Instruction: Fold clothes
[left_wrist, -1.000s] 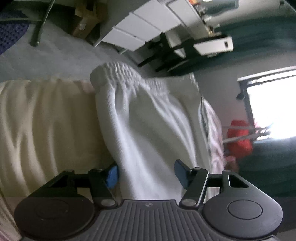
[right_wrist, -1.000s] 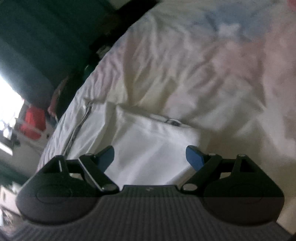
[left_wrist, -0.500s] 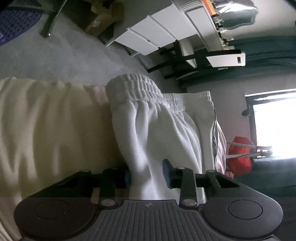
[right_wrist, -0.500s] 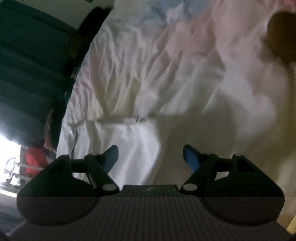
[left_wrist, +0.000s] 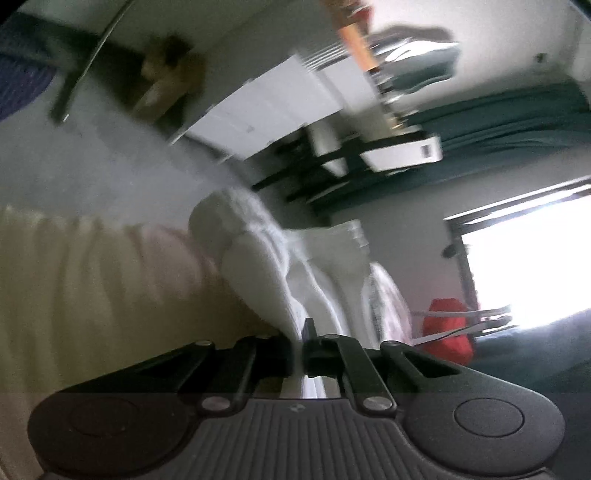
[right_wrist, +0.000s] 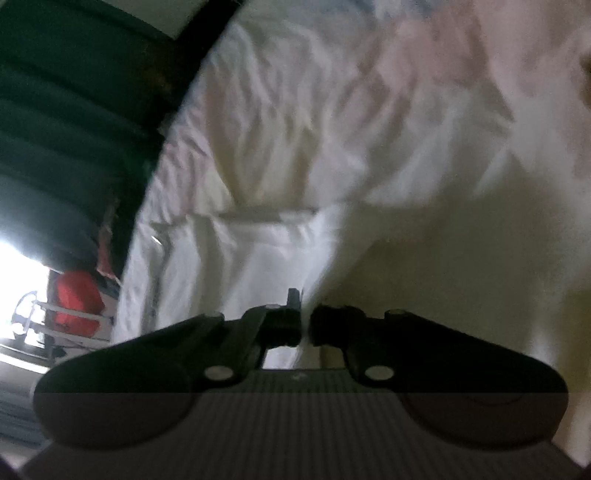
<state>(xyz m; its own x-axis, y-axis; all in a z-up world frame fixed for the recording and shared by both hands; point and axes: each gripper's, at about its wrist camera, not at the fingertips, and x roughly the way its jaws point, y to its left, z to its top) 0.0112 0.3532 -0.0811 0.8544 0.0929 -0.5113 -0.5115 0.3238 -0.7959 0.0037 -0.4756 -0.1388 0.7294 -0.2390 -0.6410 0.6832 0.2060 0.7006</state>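
Note:
White sweatpants (left_wrist: 273, 273) with a ribbed elastic waistband lie on a pale bed sheet (left_wrist: 92, 288). In the left wrist view my left gripper (left_wrist: 297, 345) is shut on a pinched fold of the white sweatpants near the waistband end, and the cloth rises bunched ahead of it. In the right wrist view the same white sweatpants (right_wrist: 236, 254) spread flat on the bed sheet (right_wrist: 351, 122). My right gripper (right_wrist: 304, 325) is shut on their near edge. Both views are blurred.
Beyond the bed's edge stand a white chest of drawers (left_wrist: 273, 103), a dark-legged table (left_wrist: 332, 162) and grey carpet (left_wrist: 74, 155). A bright window (left_wrist: 524, 258), dark green curtains (right_wrist: 55, 110) and a red bag on a rack (right_wrist: 75, 299) lie to the side.
Both grippers went from wide open to shut on the sweatpants. The left one has bunched and lifted the waistband end; the right one closed on the near edge.

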